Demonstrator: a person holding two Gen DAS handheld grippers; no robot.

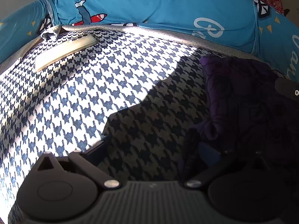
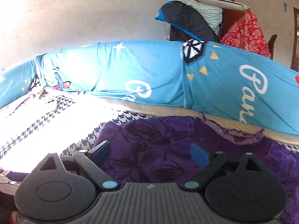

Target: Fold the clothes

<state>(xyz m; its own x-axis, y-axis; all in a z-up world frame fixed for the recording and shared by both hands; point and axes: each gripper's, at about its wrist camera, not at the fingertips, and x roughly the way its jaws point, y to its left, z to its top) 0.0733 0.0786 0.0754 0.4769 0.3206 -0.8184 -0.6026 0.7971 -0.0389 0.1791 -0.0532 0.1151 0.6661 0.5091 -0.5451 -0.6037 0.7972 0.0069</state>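
A purple floral garment (image 2: 158,136) lies crumpled on the houndstooth sheet (image 1: 93,97). In the left wrist view the same garment (image 1: 243,97) sits in shadow at the right. My left gripper (image 1: 149,153) is open low over the sheet, and its right fingertip (image 1: 207,155) is at the garment's left edge. My right gripper (image 2: 151,155) is open just above the garment, with purple cloth showing between its blue pads (image 2: 200,156). Neither gripper holds anything. A dark part of the right gripper (image 1: 287,87) shows over the garment in the left wrist view.
A pale phone (image 1: 65,50) lies on the sheet at the far left. A long blue printed bolster (image 2: 149,74) runs along the back edge. Behind it are stacked pillows (image 2: 196,16), a red floral cloth (image 2: 246,33) and a white wall (image 2: 74,15).
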